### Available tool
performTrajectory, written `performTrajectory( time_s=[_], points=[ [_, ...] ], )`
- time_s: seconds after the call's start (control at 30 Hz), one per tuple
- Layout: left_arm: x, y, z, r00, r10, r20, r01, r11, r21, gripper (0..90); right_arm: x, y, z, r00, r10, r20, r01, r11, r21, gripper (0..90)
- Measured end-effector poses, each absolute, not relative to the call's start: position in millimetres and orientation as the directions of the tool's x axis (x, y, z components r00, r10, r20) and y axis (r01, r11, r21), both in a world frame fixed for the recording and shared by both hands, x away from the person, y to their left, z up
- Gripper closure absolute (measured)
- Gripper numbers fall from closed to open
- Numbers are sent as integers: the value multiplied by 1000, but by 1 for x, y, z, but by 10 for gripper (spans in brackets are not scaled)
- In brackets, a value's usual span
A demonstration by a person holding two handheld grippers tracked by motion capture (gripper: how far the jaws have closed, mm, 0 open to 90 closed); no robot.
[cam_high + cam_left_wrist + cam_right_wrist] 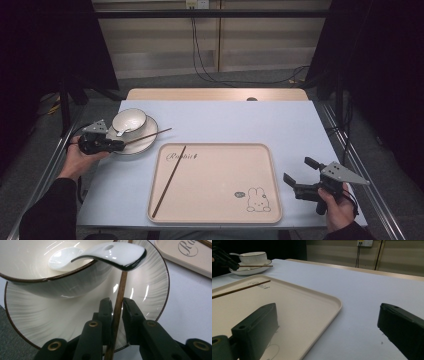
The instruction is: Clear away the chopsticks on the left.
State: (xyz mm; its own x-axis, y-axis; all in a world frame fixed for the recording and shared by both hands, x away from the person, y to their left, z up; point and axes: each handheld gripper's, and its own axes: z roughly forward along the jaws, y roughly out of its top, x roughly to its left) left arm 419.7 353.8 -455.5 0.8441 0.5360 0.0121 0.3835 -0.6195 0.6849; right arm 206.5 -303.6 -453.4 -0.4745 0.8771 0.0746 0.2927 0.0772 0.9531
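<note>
Table (220, 120) with a pale blue top, a beige tray (216, 210) lying on its near half. Printed on the tray, a small rabbit (257, 200) near the front right corner and a line of script at the back left. One brown chopstick (169, 181) flat in the tray's left part, running from the script down toward the front left corner; seen again in the right gripper view (240, 289), lying across the tray (312, 315).

Off the tray's back left corner, a white plate (145, 142) with a dark rim, carrying a white bowl (129, 120). Inside the bowl, a white ceramic spoon (100, 255), its handle hanging out over the rim above the plate (50, 322).

Left gripper (116, 145) at the plate's near left edge, held in the left hand (80, 157), clamped on a second chopstick (150, 135). In the left gripper view, both black jaws pressed against the wooden stick (117, 312), which passes under the spoon handle and out across the plate, far end poking past the plate's right rim toward the tray.

Right gripper (299, 171) beside the tray's right edge, gripped by the right hand (336, 207), jaws spread wide apart and holding nothing. In the right gripper view, table (362, 295) between the two jaws.
</note>
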Motion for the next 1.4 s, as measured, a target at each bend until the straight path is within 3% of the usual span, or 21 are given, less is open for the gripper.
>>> performTrajectory(
  time_s=[0.13,0.5,1.4],
  points=[
    [419,355,-454,843,537,-35,410,-599,688,835,207,-304,-453,-474,877,75,294,78,953,28],
    [414,351,-447,817,563,-125,478,-539,693,845,207,-303,-453,-475,877,76,294,76,953,27],
    [363,361,-421,740,636,-220,553,-389,737,847,206,-303,-453,-474,877,79,292,72,954,28]
  ],
)
